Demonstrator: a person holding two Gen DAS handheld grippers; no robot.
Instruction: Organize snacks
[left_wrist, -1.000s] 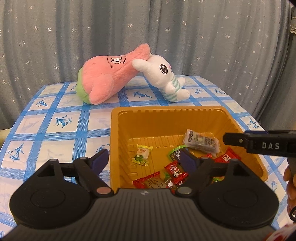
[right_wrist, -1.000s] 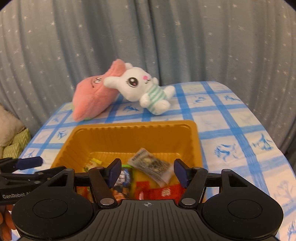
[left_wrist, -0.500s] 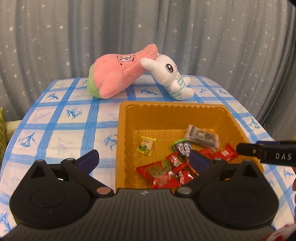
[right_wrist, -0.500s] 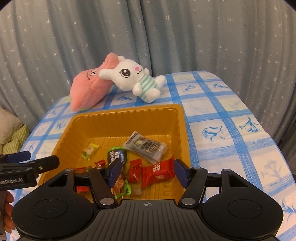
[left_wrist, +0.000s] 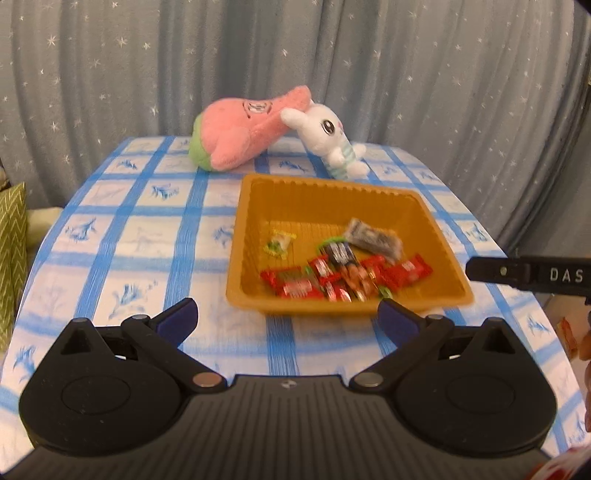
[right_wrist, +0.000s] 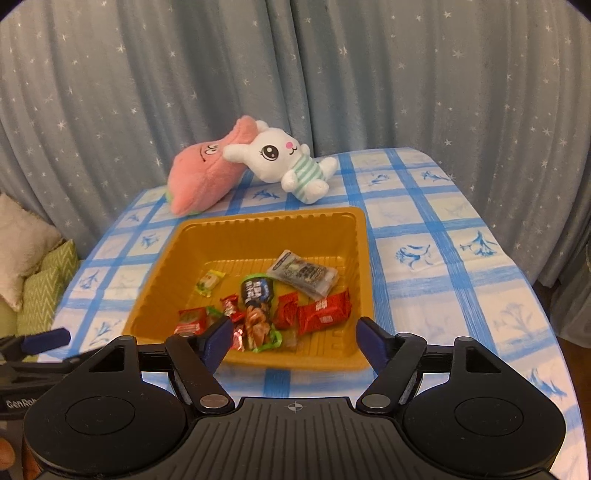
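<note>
An orange plastic tray (left_wrist: 325, 192) (right_wrist: 273, 225) stands on the blue-checked tablecloth and holds several wrapped snacks: red packets (right_wrist: 323, 314), a dark packet (right_wrist: 256, 290), a grey-black packet (right_wrist: 303, 273) and a small yellow-green candy (right_wrist: 209, 282). My left gripper (left_wrist: 286, 323) is open and empty, above the cloth just in front of the tray's near rim. My right gripper (right_wrist: 293, 336) is open and empty, over the tray's near rim. The right gripper's finger (left_wrist: 528, 275) shows at the right of the left wrist view.
A pink plush (left_wrist: 243, 131) and a white bunny plush (left_wrist: 332, 140) lie behind the tray at the table's far edge. A starry grey curtain hangs behind. Green and cream cushions (right_wrist: 40, 280) lie left of the table. The table's (right_wrist: 461, 295) edges curve away on both sides.
Both grippers have pulled back and up from the tray. More of the tablecloth and the whole tray show now. Both stay open and empty.
</note>
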